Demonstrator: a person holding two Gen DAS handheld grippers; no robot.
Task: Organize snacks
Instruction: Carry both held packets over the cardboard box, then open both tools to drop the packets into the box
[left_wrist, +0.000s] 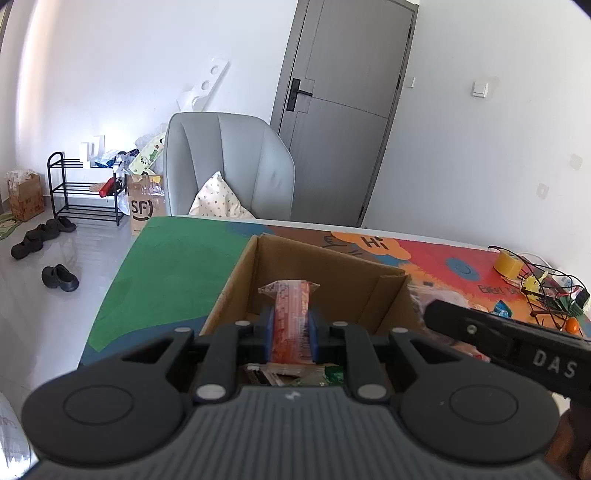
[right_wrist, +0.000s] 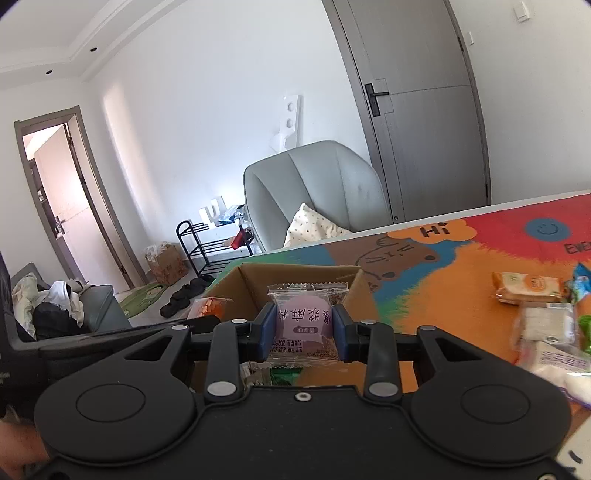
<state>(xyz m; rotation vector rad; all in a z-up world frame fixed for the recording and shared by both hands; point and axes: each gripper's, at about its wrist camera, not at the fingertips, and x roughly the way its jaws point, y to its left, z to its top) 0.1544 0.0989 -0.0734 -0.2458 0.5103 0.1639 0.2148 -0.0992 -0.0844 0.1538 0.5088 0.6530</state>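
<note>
My left gripper (left_wrist: 291, 325) is shut on an orange-red snack packet (left_wrist: 291, 314) and holds it over the open cardboard box (left_wrist: 240, 273). My right gripper (right_wrist: 304, 326) is shut on a pink snack packet (right_wrist: 304, 321) and holds it above the same box (right_wrist: 251, 284). The orange-red packet also shows at the left in the right wrist view (right_wrist: 207, 306). Several packets lie in the box bottom (left_wrist: 295, 376). More loose snacks lie on the colourful table mat (right_wrist: 461, 273) to the right, among them an orange packet (right_wrist: 528, 286) and white packets (right_wrist: 546, 325).
A wire basket (left_wrist: 550, 295) and a yellow tape roll (left_wrist: 508, 263) sit at the table's far right. A grey armchair (left_wrist: 229, 166) with a cushion stands behind the table. A shoe rack (left_wrist: 81, 188), boxes and shoes are on the floor at the left.
</note>
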